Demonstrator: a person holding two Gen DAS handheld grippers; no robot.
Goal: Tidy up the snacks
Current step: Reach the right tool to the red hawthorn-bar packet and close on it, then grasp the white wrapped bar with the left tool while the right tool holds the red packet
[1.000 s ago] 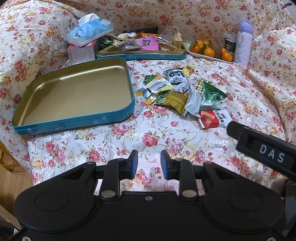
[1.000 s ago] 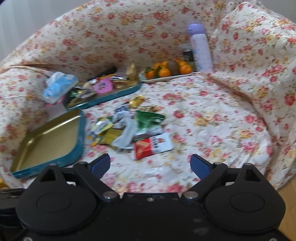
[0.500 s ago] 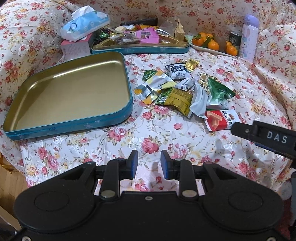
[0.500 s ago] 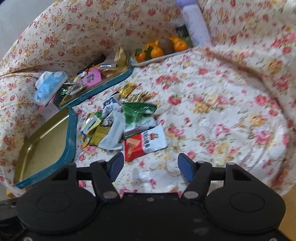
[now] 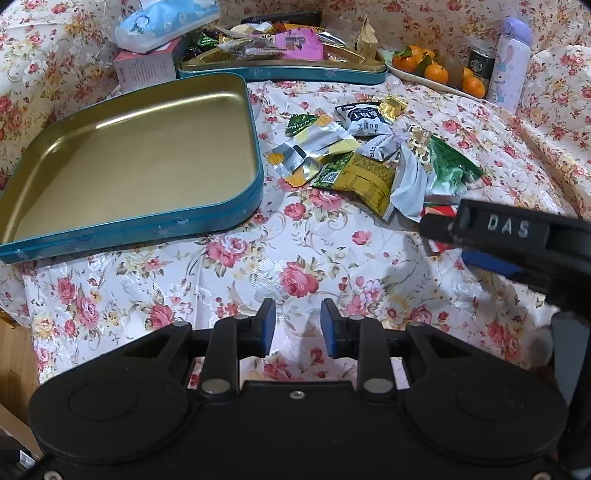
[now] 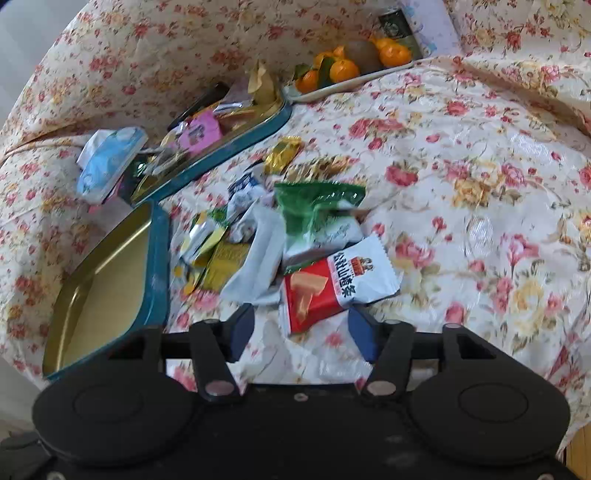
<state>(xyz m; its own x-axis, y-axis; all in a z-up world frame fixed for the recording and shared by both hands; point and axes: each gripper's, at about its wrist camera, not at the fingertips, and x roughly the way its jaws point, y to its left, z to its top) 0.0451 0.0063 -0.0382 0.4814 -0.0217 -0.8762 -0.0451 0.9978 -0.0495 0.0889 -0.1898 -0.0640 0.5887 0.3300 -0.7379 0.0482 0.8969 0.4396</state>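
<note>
An empty teal tin (image 5: 140, 147) with a gold inside lies on the flowered cloth at the left, also seen as the teal tin (image 6: 107, 280). A pile of snack packets (image 5: 369, 162) lies right of it. Its nearest piece is a red and white packet (image 6: 332, 288). My right gripper (image 6: 301, 332) is closing, with the packet's near end between its jaws; the pads do not press on it. One of its fingers (image 5: 509, 225) covers most of that packet in the left wrist view. My left gripper (image 5: 297, 328) hovers over bare cloth, partly open with nothing in it.
A second teal tin (image 5: 280, 72) full of snacks stands at the back. Beside it are a tissue pack (image 5: 162, 22) on a pink box (image 5: 144, 66). A plate of oranges (image 5: 436, 70), a dark can (image 5: 480, 64) and a purple bottle (image 5: 509, 55) stand back right. Wooden floor (image 5: 14, 350) shows lower left.
The right gripper has come down and forward to the red and white packet, and its jaws have narrowed a lot. The left gripper has sunk a little toward the cloth, jaws unchanged.
</note>
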